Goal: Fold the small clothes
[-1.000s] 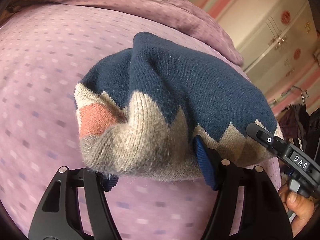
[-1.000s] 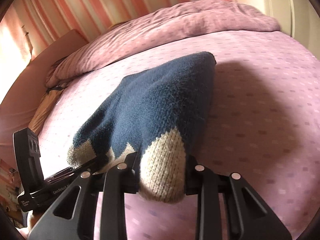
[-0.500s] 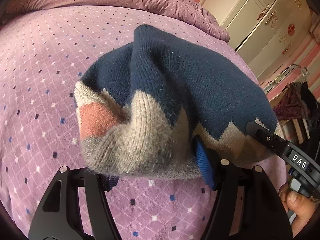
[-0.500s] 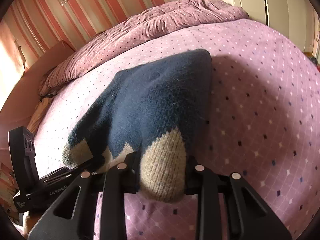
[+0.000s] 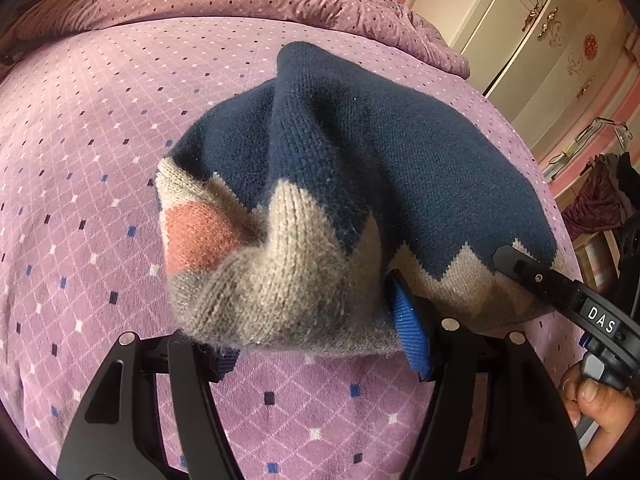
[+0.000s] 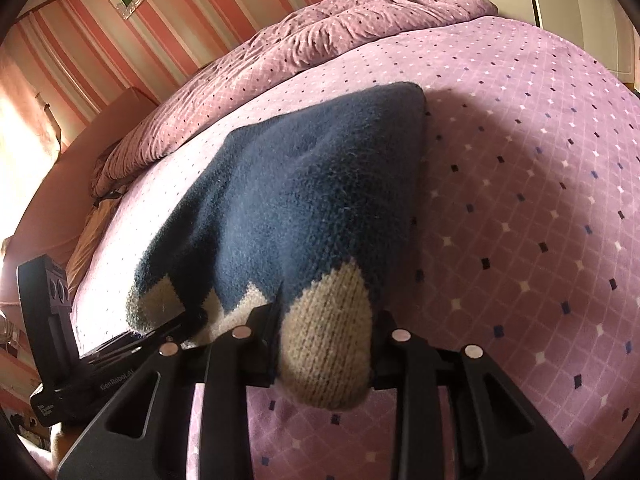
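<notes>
A small knit sweater (image 5: 328, 168), navy with a beige zigzag band and a salmon patch, hangs between both grippers above the purple bed. My left gripper (image 5: 320, 344) is shut on its beige hem at the near left corner. My right gripper (image 6: 324, 352) is shut on the beige hem at the other corner; the sweater (image 6: 304, 192) drapes forward from it, its far end resting on the bedspread. The right gripper also shows at the right of the left wrist view (image 5: 560, 292), and the left gripper shows at the left of the right wrist view (image 6: 80, 368).
The purple diamond-patterned bedspread (image 5: 80, 160) fills both views. A rumpled duvet (image 6: 340, 32) lies along the far side. A cream wardrobe (image 5: 560, 40) stands beyond the bed's right edge, with clothes on a rack (image 5: 600, 196) near it.
Both grippers have kept their hold on the hem and lowered with the sweater toward the bed, which looks nearer; the views have tilted slightly.
</notes>
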Motion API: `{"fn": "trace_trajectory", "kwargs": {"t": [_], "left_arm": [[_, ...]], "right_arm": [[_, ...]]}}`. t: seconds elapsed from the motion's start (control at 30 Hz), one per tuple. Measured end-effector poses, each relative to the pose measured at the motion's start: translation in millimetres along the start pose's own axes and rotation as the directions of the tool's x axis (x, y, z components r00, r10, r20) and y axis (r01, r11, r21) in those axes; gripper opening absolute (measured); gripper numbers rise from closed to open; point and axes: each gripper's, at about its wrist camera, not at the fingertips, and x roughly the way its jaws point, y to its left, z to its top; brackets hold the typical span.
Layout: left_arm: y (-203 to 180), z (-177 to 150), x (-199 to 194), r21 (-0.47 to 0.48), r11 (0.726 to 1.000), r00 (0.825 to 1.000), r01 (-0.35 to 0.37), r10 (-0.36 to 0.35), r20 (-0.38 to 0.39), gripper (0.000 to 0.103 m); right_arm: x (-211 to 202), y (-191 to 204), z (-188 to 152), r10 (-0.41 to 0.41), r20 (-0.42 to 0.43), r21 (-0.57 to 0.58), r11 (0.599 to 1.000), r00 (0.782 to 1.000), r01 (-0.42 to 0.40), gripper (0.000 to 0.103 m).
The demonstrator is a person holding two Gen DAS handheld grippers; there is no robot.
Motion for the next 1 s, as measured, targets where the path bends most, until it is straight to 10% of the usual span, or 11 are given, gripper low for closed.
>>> {"fn": "trace_trajectory", "kwargs": {"t": [0.23,0.37,0.73,1.0], "left_arm": [[-0.9,-3.1,2.5,-0.026,1.000,1.000,-0.010,0.010,0.000,0.066],[7.8,-7.8,-5.1,-0.090,0.996,0.999,-0.025,0.027,0.025,0.085],[51.1,0.7,-61.0,-0.005,0.990,0.974,-0.139,0.138,0.177,0.091],[115.7,12.9,-109.3,-0.043,0.984,0.953,-0.175,0.180,0.245,0.091]], "right_arm": [[6.5,-7.3,-1.2,0.016,-0.026,0.021,1.000,1.000,-0.015,0.037],[5.8,-17.1,-2.3,0.001,-0.016,0.056,0.998,1.000,0.000,0.095],[-51.5,56.8,7.7,-0.268,0.223,-0.112,0.948,0.937,0.297,0.096],[30.2,147.5,-8.8,-0.305,0.171,-0.289,0.893,0.937,0.344,0.098]]}}
